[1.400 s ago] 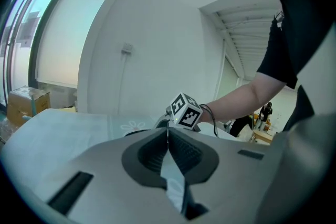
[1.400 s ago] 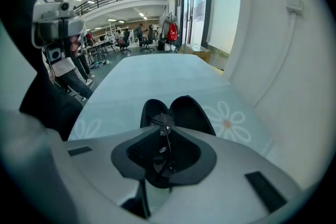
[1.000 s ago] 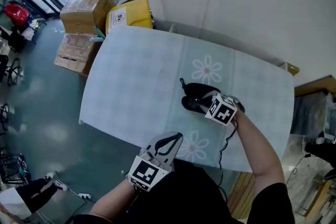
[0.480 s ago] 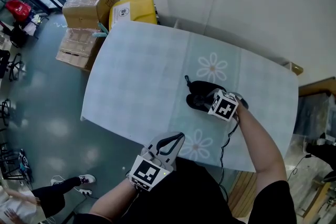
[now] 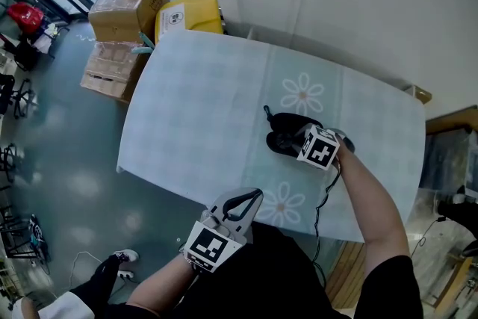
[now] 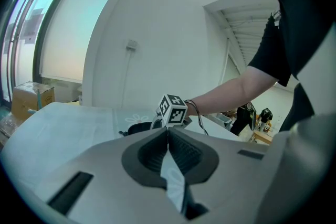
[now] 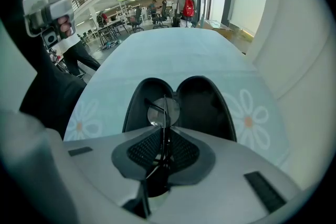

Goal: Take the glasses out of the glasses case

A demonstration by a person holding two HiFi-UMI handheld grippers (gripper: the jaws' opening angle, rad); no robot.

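Note:
A black glasses case point(image 5: 282, 123) lies open on the pale blue daisy-print table point(image 5: 194, 108), right of centre. In the right gripper view its two halves point(image 7: 205, 105) spread side by side in front of the jaws. My right gripper point(image 5: 293, 144) sits over the case's near side. Its jaws point(image 7: 164, 128) are shut on the thin wire frame of the glasses point(image 7: 157, 111), and one round lens shows just beyond the tips, above the left half. My left gripper point(image 5: 250, 196) hangs off the table's near edge, shut and holding nothing point(image 6: 168, 131).
Cardboard boxes point(image 5: 123, 0) and a yellow box point(image 5: 187, 15) stand on the floor beyond the table's far left corner. A white wall runs along the far side. The person's forearm point(image 5: 366, 198) reaches in over the table's near right edge.
The right gripper has stayed at the case and the left gripper has not moved. Only the head view has shifted slightly.

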